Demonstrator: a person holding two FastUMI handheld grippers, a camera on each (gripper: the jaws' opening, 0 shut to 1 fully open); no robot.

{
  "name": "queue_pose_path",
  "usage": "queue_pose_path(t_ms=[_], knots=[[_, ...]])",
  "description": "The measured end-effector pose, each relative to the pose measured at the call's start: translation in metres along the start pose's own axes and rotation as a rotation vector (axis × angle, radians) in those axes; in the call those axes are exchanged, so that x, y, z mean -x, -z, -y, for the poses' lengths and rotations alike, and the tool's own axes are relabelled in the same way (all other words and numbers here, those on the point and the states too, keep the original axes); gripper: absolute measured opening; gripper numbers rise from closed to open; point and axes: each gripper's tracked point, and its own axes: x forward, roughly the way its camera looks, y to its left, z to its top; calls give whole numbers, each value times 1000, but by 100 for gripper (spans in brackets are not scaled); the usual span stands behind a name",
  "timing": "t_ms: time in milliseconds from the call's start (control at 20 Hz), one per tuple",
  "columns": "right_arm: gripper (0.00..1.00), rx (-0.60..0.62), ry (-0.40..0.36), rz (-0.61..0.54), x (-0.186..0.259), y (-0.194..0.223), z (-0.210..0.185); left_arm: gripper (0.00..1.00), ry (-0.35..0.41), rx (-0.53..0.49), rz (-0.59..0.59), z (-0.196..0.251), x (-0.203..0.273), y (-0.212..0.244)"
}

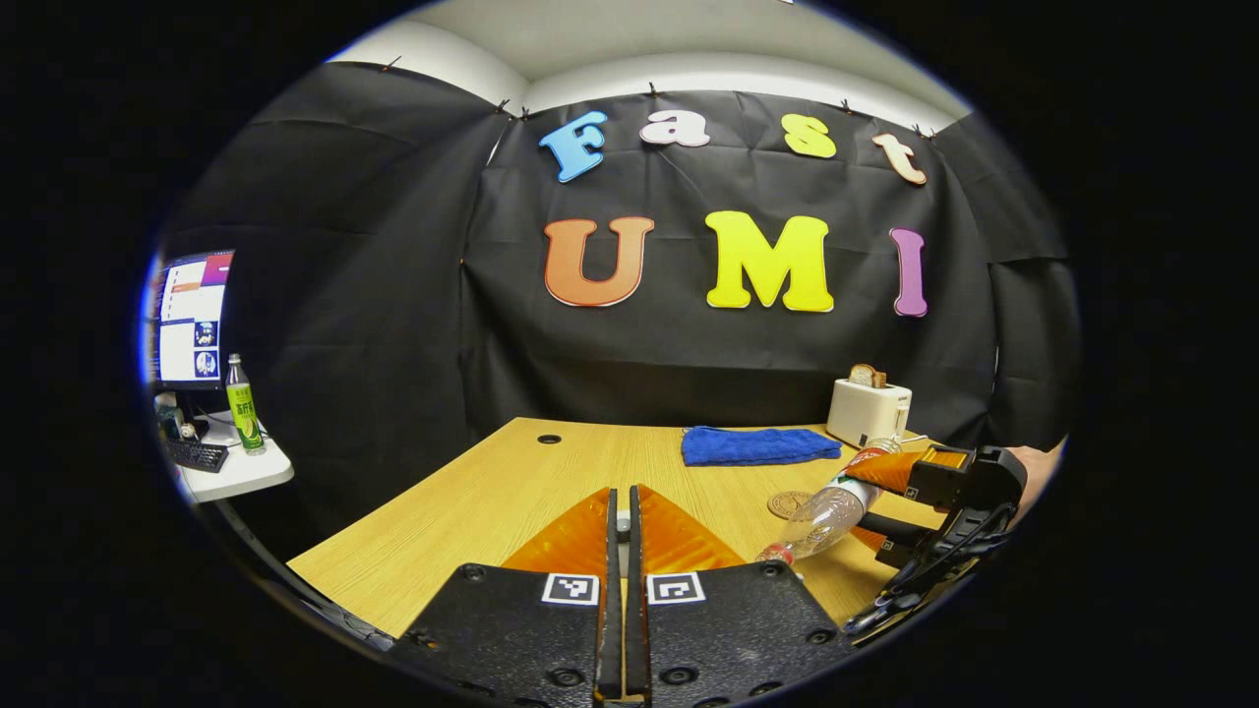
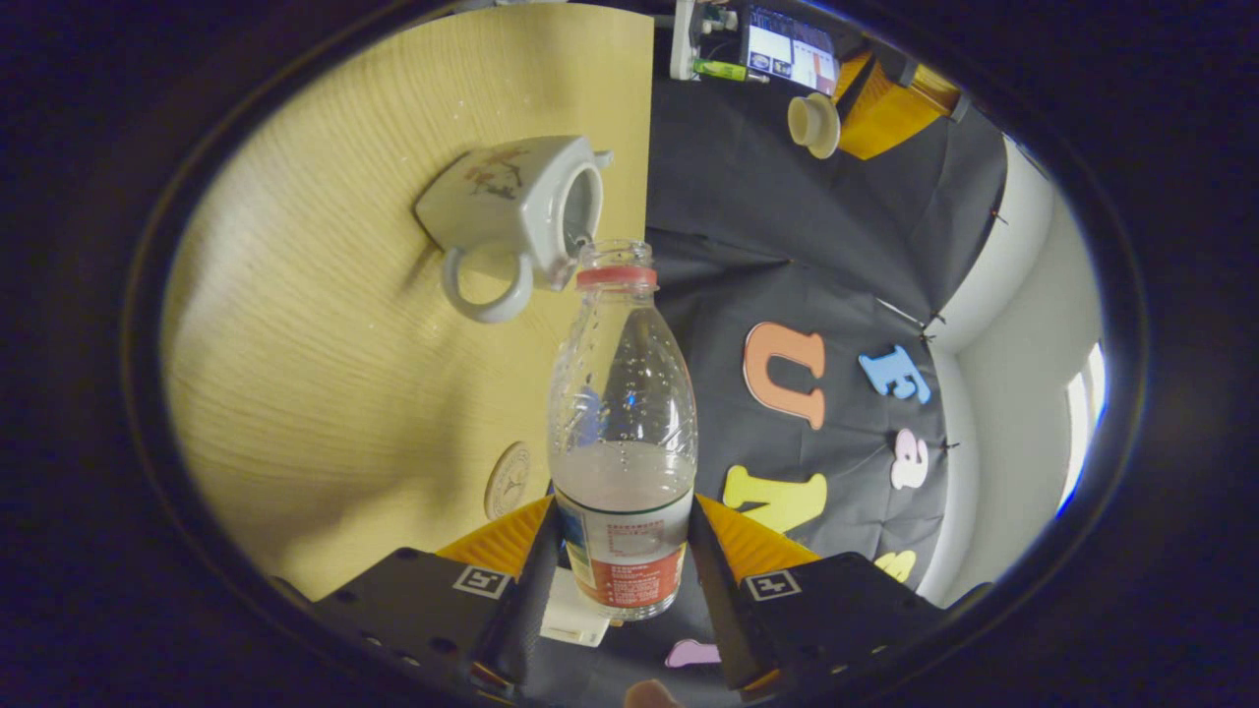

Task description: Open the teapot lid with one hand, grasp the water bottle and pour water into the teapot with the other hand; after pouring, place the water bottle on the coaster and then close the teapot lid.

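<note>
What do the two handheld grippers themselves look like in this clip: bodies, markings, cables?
The left gripper has two black blocky finger carriers, each bearing a square black-and-white tag, and wedge-shaped ribbed fingers. The right gripper is built the same way, with a tag on each carrier; in the left gripper view it shows a black body with black cables looping beneath it.

White square teapot [image 2: 511, 211] on the table, lid off, mouth open, loop handle toward the viewer. Clear bottle [image 2: 623, 433], red neck ring, uncapped, partly full, tipped over with its neck at the teapot's opening. Round coaster [image 2: 507, 480] flat on the wood near the bottle's base. Lid [image 2: 813, 125] held far off, up in the air.
</note>
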Motion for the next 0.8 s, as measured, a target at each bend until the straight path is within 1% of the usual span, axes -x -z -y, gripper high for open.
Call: queue_pose_path(t_ms=[450, 800], knots=[[71, 98, 44, 21, -6, 3, 12, 4, 4, -1, 1, -2, 2, -1], [71, 139, 65, 31, -8, 1, 18, 4, 3, 0, 4, -2, 3, -3]])
